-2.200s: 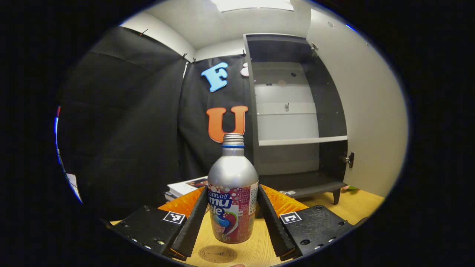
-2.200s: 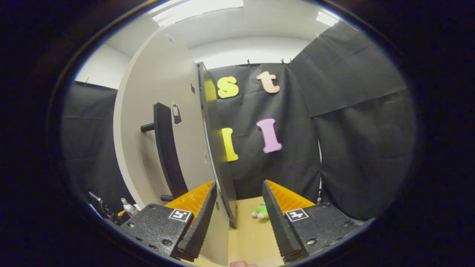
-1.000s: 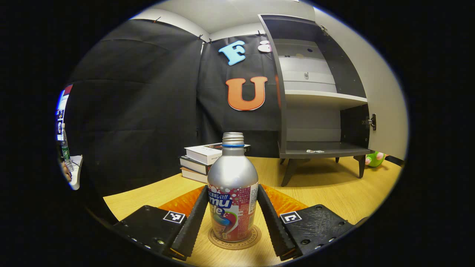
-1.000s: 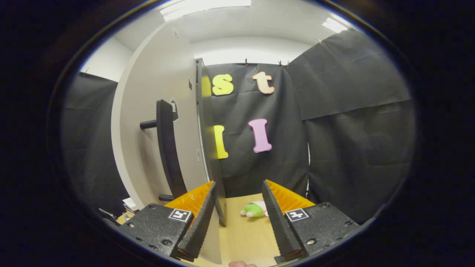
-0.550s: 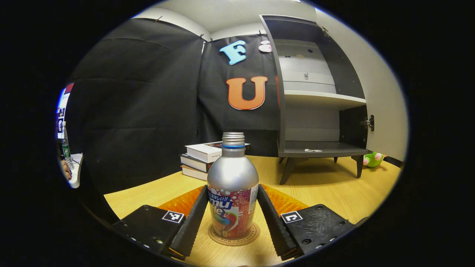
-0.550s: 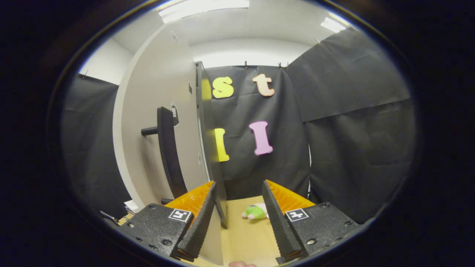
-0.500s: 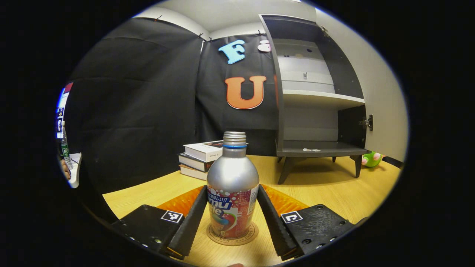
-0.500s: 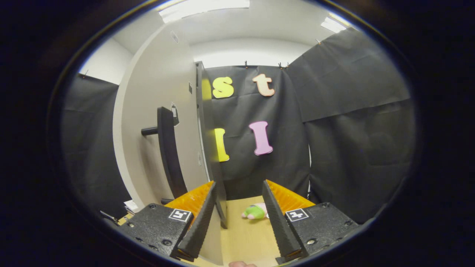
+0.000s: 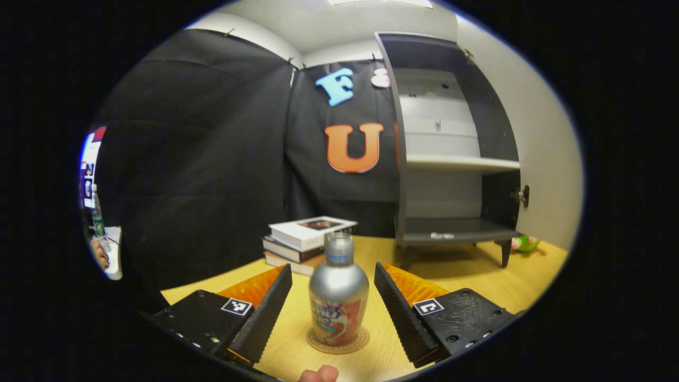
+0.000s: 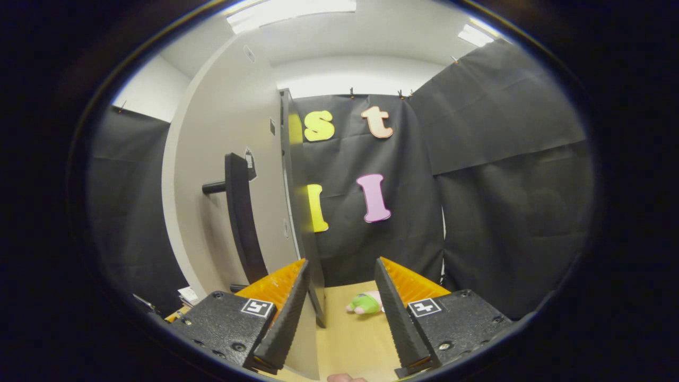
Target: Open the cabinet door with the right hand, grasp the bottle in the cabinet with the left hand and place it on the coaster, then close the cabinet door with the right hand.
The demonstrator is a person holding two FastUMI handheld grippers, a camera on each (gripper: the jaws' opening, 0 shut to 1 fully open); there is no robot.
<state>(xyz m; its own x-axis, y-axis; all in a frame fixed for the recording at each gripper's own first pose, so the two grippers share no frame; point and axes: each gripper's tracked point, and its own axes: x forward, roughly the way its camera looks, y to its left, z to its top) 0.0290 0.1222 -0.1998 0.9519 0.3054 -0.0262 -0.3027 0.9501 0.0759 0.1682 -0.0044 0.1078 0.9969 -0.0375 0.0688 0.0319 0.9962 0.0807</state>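
Silver bottle (image 9: 339,294) with printed label, upright on round coaster (image 9: 339,341), on wooden desk (image 9: 467,276). Stands in gap of left claw (image 9: 333,303), fingers (image 9: 265,313) spread wide, clear space either side of bottle, no contact. Fingertip of holding hand (image 9: 318,374) at bottom edge of left gripper view.

Behind bottle: stack of books (image 9: 305,241) on desk, near left side of cabinet (image 9: 451,159). Cabinet dark-framed, on short legs, door (image 9: 546,154) swung open to right. Pale shelf (image 9: 461,163) across middle; small pale scrap on cabinet floor, kind not discernible. Green soft toy (image 9: 522,243) on desk just past cabinet's right leg. Far left edge: plastic bottle with green label (image 9: 97,216) on white surface, beside another person's hand.

Right gripper view: right claw (image 10: 339,302) spread apart, holding nothing. Edge of open door (image 10: 297,201) runs down into gap close to left finger (image 10: 284,318); contact with that finger not resolvable. Dark bar handle (image 10: 241,217) on door's outer face, left of claw, untouched. Green-and-pink soft toy (image 10: 365,302) on desk beyond fingers, seen between them. Fingertip at bottom edge.
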